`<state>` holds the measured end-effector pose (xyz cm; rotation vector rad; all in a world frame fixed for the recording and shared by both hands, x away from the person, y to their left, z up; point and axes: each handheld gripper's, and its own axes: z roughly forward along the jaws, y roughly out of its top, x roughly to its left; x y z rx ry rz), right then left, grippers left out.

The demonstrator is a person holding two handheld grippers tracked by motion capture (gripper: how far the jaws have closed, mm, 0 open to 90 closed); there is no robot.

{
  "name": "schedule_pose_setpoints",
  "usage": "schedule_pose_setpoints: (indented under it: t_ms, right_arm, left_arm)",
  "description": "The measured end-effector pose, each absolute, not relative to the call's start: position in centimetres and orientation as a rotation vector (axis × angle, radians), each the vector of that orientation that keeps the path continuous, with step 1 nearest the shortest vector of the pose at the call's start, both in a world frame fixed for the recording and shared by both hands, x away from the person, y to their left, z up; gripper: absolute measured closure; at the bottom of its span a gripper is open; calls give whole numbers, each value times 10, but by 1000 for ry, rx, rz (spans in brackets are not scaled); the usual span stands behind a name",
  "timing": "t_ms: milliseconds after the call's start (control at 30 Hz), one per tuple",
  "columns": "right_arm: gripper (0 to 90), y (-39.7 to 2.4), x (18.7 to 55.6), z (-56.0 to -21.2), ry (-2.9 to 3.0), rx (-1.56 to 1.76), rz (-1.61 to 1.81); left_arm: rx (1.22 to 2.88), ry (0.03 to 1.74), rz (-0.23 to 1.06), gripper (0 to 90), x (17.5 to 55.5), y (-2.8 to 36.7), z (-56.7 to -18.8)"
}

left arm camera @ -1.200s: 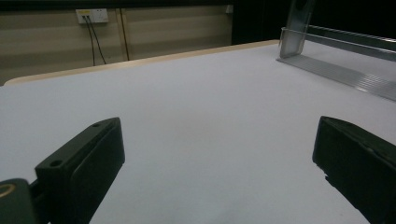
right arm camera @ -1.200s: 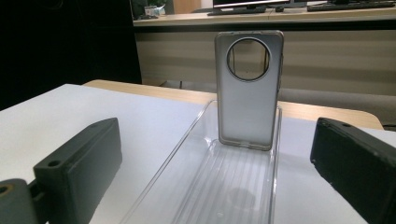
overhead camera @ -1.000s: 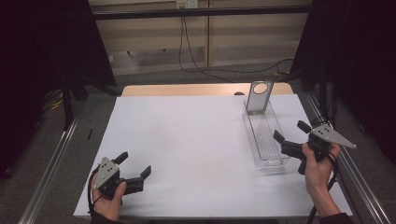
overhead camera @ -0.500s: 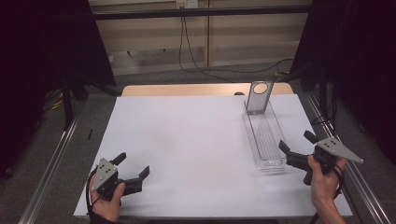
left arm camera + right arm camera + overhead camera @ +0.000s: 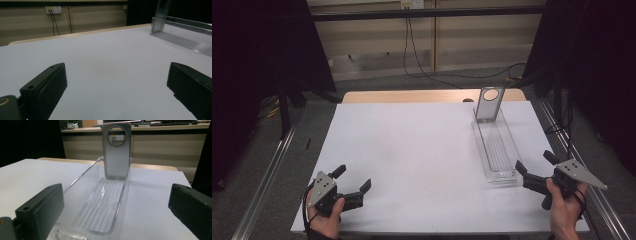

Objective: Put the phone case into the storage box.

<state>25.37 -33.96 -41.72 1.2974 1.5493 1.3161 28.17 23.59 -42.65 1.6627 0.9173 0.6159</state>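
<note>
The phone case stands upright at the far end of the clear tray, straight ahead of your wide-open, empty right gripper, the nearer one; left gripper also gapes empty.

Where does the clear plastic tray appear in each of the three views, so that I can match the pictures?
High view: clear tray, right side of the table, ahead of the right tool.
Left gripper view: tray at upper right, far off.
Right gripper view: tray in the centre, between the jaws.
Shared landmark: the phone case upright at its far end.
</note>
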Motion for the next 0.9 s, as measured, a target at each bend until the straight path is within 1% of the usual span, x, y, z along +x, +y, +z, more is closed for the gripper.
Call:
schedule_pose_setpoints:
  t_ms: [400, 667, 900]
  right_arm:
    - [0, -342, 231, -428, 1527, 1315, 1241]
    - [0, -347, 218, -435, 1510, 1315, 1218]
    - [0, -349, 225, -438, 1502, 1326, 1249]
  left_arm:
    - [1655, 932, 638, 29, 279, 241, -426]
    - [1660, 928, 628, 29, 277, 240, -425]
    - [1653, 934, 629, 29, 278, 240, -425]
